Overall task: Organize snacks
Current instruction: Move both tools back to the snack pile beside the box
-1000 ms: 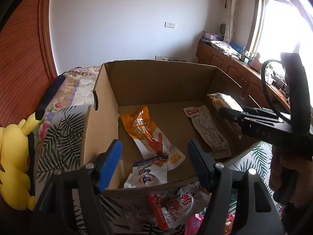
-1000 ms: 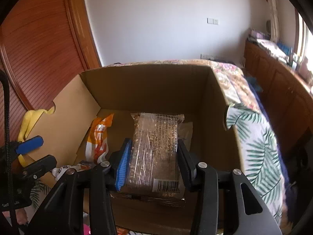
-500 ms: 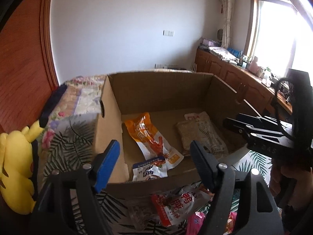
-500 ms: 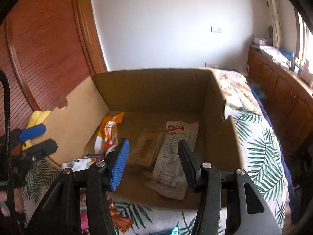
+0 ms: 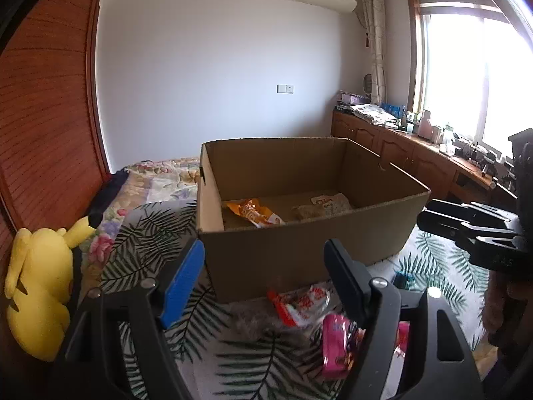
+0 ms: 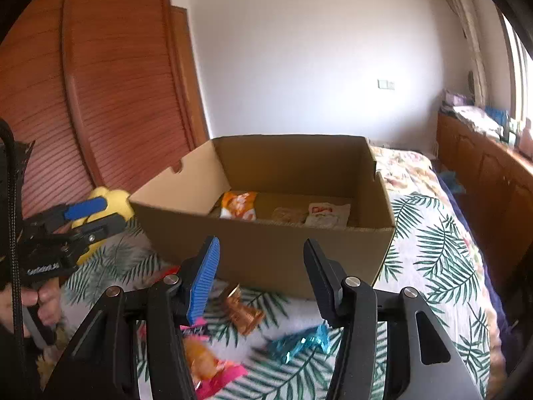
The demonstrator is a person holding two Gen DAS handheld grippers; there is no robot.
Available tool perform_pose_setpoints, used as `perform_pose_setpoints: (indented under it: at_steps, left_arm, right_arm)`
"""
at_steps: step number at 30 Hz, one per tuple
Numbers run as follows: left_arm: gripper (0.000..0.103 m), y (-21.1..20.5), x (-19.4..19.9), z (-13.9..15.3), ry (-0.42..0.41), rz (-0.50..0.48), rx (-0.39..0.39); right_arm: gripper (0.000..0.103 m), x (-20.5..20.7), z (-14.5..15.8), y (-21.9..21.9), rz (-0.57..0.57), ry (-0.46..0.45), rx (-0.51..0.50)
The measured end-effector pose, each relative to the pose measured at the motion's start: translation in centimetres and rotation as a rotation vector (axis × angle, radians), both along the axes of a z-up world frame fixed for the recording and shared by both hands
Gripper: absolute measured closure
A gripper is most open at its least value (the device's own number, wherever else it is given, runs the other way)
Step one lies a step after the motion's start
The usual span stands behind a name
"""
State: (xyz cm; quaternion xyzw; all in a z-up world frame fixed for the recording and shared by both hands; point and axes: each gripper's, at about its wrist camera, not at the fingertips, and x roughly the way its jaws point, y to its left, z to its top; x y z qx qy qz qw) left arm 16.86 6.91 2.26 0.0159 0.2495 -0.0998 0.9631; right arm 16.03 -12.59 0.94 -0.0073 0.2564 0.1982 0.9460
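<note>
An open cardboard box (image 5: 299, 250) (image 6: 166, 233) stands on the leaf-print bedspread. Inside lie an orange packet (image 5: 253, 213) (image 6: 238, 205), a clear pack of brown bars (image 5: 309, 211) (image 6: 288, 215) and a white packet (image 5: 328, 200) (image 6: 328, 215). In front of the box lie loose snacks: a red-and-white packet (image 5: 299, 303), a pink packet (image 5: 336, 343), a copper wrapper (image 6: 243, 313) and a teal wrapper (image 6: 299, 340). My left gripper (image 5: 263, 253) is open and empty, short of the box's front wall. My right gripper (image 6: 261, 246) is open too, with nothing between its fingers.
A yellow plush toy (image 5: 36, 283) (image 6: 106, 200) lies left of the box by the wooden slatted wardrobe (image 6: 116, 100). Wooden cabinets (image 5: 416, 156) with clutter run under the window on the right. The bed continues behind the box with a floral quilt (image 6: 403, 166).
The right gripper let go of the clear pack, which now lies in the box. Both grippers drew back from over the box to in front of its near wall.
</note>
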Motion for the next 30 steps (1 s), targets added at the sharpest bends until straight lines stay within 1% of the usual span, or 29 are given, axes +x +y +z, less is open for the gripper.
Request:
perform_pose_setpoints:
  at_steps: [3, 8, 12, 13, 16, 18, 20, 24, 30]
  left_arm:
    - [0.028, 0.2, -1.2, -0.4, -0.011, -0.001, 0.008]
    - [0.028, 0.7, -2.6, -1.3, 0.015, -0.011, -0.015]
    - [0.028, 1.4, -3.2, -2.8, 0.044, -0.003, -0.026]
    - [0.028, 1.5, -3.4, -3.2, 0.052, 0.0, -0.023]
    - [0.028, 2.1, -3.4, -4.6, 0.08, 0.007, -0.022]
    - [0.028, 2.4, -3.4, -5.6, 0.096, 0.015, -0.007]
    - [0.028, 2.6, -3.4, -6.2, 0.104, 0.021, 0.004]
    - [0.028, 2.9, -3.5, -7.3, 0.128, 0.026, -0.003]
    - [0.028, 2.8, -3.6, -8.1, 0.14, 0.024, 0.007]
  right_arm:
    - [0.049, -1.4, -0.2, 0.6, 0.028, -0.009, -0.005]
    - [0.049, -2.6, -1.2, 2.0, 0.094, 0.022, -0.014]
    - [0.049, -2.5, -3.0, 3.4, 0.134, 0.073, -0.064]
    - [0.049, -2.3, -3.7, 3.8, 0.149, 0.1, -0.072]
    - [0.049, -1.8, -5.0, 4.5, 0.172, 0.143, -0.084]
    - [0.049, -1.4, -5.8, 5.2, 0.193, 0.174, -0.1]
    - [0.049, -1.1, -6.6, 5.7, 0.209, 0.203, -0.114]
    - [0.049, -0.8, -8.0, 6.6, 0.241, 0.263, -0.164]
    - [0.046, -1.6, -8.6, 7.2, 0.288, 0.285, -0.224]
